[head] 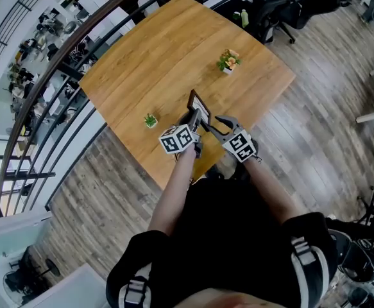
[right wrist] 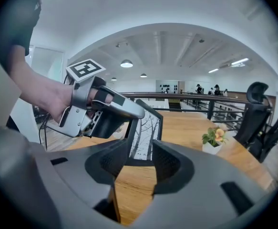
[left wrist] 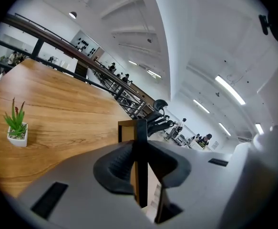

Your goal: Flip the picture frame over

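Two tongs are at the picture frame [head: 200, 106], which stands on edge on the wooden table [head: 142, 63], just below the middle of the head view and close to the table's near edge. Its printed face, a tree image, is turned toward my right side.

State of the tongs:
1. My left gripper [left wrist: 139, 162] is pressed onto the frame's thin dark side edge. In the left gripper view both pads bear on it, so this is the only hold on the frame.
2. My right gripper [right wrist: 139, 162] is spread. In the right gripper view the frame's lower part shows in the gap, and neither pad presses on it.

Hazards from this position, as I judge them:
- Pivoting. A single pinch on a narrow edge lets the frame swing in the pads once I turn it. A slack or off-centre grip would cause that.
- Dropping flat. If the pinch slips mid-turn, the frame could slap down on its glazed face.
- Leaving the table. The frame is near the edge closest to me, so a slip toward me could send it to the floor.
- Collision. My spread right jaws sit close to the frame. A careless approach could knock it out of the left hold.
- The small green plant [head: 151, 120], at the frame's left in the head view, could be clipped by a wide swing. The flower pot [head: 228, 61] stands well apart.
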A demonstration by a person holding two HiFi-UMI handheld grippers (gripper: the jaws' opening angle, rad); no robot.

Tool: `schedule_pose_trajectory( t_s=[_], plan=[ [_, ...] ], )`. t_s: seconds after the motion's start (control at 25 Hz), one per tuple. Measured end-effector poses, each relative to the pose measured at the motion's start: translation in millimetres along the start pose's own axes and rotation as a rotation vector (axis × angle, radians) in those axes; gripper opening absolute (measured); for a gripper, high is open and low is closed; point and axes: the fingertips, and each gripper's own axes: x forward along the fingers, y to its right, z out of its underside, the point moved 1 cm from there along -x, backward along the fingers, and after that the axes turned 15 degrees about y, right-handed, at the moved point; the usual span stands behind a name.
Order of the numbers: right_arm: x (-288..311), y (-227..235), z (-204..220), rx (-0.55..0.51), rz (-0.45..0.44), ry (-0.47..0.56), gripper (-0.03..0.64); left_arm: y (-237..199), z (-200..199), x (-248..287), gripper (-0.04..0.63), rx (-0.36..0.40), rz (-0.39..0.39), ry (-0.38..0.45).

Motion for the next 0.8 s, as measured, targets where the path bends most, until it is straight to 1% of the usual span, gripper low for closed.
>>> schedule_pose_trajectory(
  t_s=[0.16,0.24,0.44,0.52,0.6,0.8],
  plan=[
    [-3,17,12,0.034,0.024,-0.012,0.173,-3,2,-6,0.097,0.006,0.003,-0.002],
    [-4,21,11,0.055,0.027,-0.015,0.173,-3,3,-8,0.095,0.006,0.014,-0.006],
    [1,32,11,0.088,0.0,-0.026,0.173,-11,3,-7,0.095,-0.034,0.029,-0.02],
    [2,33,12,0.107,-0.015,-0.03,0.173,-13,3,-8,0.095,-0.05,0.047,-0.027],
    [2,34,12,0.125,-0.024,-0.031,0.175,-11,2,-10,0.095,-0.075,0.084,-0.038],
    [1,41,14,0.156,-0.026,-0.026,0.176,6,2,-8,0.095,-0.143,0.217,-0.073]
  ],
)
